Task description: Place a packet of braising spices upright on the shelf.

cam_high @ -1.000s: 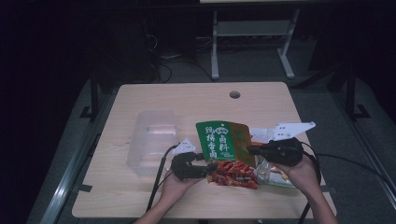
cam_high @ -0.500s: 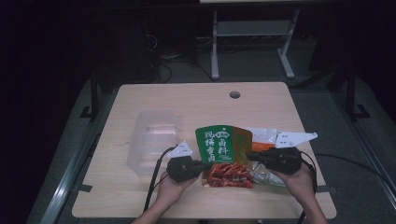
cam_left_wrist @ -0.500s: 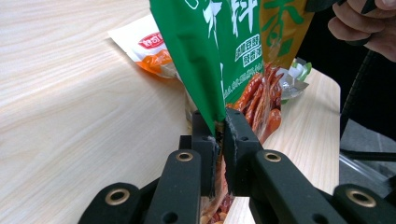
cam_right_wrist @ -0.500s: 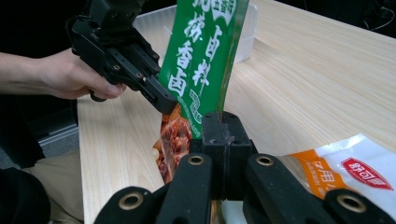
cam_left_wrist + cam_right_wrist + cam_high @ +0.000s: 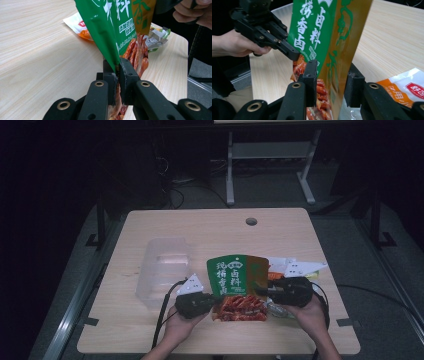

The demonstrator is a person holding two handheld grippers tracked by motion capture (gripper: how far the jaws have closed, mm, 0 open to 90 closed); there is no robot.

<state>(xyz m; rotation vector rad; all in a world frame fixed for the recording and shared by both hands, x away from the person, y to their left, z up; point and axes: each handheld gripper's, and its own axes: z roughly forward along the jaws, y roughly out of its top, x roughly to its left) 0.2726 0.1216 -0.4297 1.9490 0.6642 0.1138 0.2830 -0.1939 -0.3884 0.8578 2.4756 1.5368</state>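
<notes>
A green and orange snack bag (image 5: 235, 275) with red sausage pictures stands upright near the table's front edge, between my two grippers. My left gripper (image 5: 117, 72) is shut on the bag's left edge (image 5: 113, 50), its pads pinching the foil. It sits at the bag's lower left in the high view (image 5: 214, 301). My right gripper (image 5: 332, 75) has just been opening. The bag's right edge (image 5: 342, 50) stands between its jaws, and the pads no longer press on it. In the high view the right gripper (image 5: 262, 292) is at the bag's right side.
A clear plastic box (image 5: 165, 267) stands to the left on the wooden table (image 5: 200, 227). White and orange packets (image 5: 290, 267) lie behind the right hand, and one orange-white packet (image 5: 409, 90) lies close to the right gripper. A cable hole (image 5: 251, 221) is at the back.
The left gripper has closed on the bag's left edge. The right hand has sunk a little toward the person, and its jaws have come apart around the bag's right edge.
</notes>
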